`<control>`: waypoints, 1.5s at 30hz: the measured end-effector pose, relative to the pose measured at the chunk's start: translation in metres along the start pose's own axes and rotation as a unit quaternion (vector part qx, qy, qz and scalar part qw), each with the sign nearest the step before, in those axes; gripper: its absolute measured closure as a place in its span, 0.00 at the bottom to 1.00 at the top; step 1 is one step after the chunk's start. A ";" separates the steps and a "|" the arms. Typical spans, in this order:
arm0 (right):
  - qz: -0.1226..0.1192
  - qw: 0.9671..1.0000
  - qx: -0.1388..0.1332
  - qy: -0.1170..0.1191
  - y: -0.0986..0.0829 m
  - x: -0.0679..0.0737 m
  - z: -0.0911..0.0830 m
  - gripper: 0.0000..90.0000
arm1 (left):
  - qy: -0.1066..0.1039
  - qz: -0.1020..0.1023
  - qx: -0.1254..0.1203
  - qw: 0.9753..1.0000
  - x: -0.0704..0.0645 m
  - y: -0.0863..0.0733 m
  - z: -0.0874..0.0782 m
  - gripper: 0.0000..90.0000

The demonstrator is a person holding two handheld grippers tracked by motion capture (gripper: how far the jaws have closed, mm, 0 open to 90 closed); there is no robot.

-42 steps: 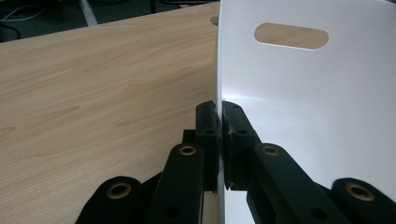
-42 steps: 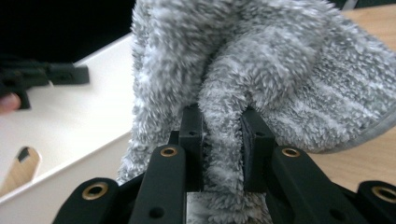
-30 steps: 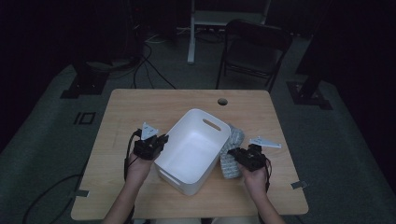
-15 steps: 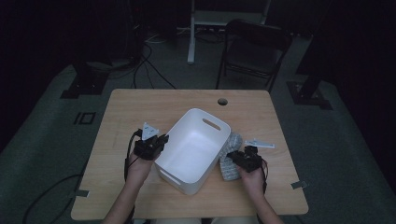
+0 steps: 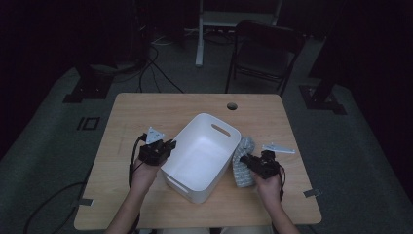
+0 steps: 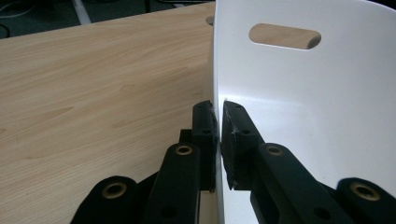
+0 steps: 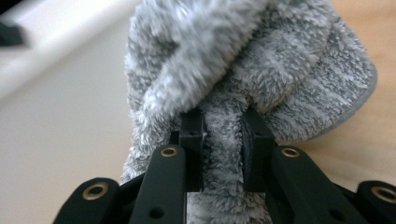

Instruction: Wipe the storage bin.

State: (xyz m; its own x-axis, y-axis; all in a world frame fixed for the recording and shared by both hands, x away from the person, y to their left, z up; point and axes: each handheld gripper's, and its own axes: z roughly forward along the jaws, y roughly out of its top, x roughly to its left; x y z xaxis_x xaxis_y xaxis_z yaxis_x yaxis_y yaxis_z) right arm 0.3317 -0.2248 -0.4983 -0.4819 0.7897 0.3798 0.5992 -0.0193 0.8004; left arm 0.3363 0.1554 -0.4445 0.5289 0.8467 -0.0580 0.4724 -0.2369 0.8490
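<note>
A white plastic basket [image 5: 202,155] with handle slots stands tilted across the middle of the wooden table [image 5: 141,113]. My left gripper [image 5: 165,147] is shut on the basket's left wall, one jaw inside and one outside; the left gripper view has the thin white wall [image 6: 299,88] pinched between the pads [image 6: 204,126]. A fluffy grey towel [image 5: 242,163] lies crumpled against the basket's right side. My right gripper [image 5: 247,162] is shut on a fold of that towel [image 7: 261,60], the pile bunched between the jaws.
A grey three-cornered plate [image 5: 277,148] lies on the table right of the towel. A round cable hole [image 5: 232,106] is near the table's far edge. A folding chair [image 5: 265,51] and floor cables stand beyond the table.
The right gripper has shifted left onto the towel and closed on it. The left gripper holds the basket wall as before.
</note>
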 end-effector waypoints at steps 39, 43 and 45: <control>-0.022 0.995 -0.074 0.067 0.000 0.035 -0.069 0.83 | -0.033 0.036 0.008 0.999 0.016 -0.002 -0.015 0.97; -0.037 0.995 -0.081 0.054 0.001 0.040 -0.067 0.83 | -0.045 0.032 -0.008 0.998 0.021 -0.004 -0.013 0.97; -0.042 0.995 -0.081 0.051 0.005 0.043 -0.061 0.83 | -0.047 0.035 -0.014 0.998 0.022 -0.005 -0.012 0.97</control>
State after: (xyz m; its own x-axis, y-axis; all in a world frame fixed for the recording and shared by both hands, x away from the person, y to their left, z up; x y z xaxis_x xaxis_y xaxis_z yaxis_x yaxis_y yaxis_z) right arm 0.2748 -0.2288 -0.4499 -0.5924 0.7271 0.3469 0.4472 -0.0615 0.8923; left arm 0.3369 0.1808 -0.4436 0.6244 0.7797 -0.0464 0.4131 -0.2792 0.8668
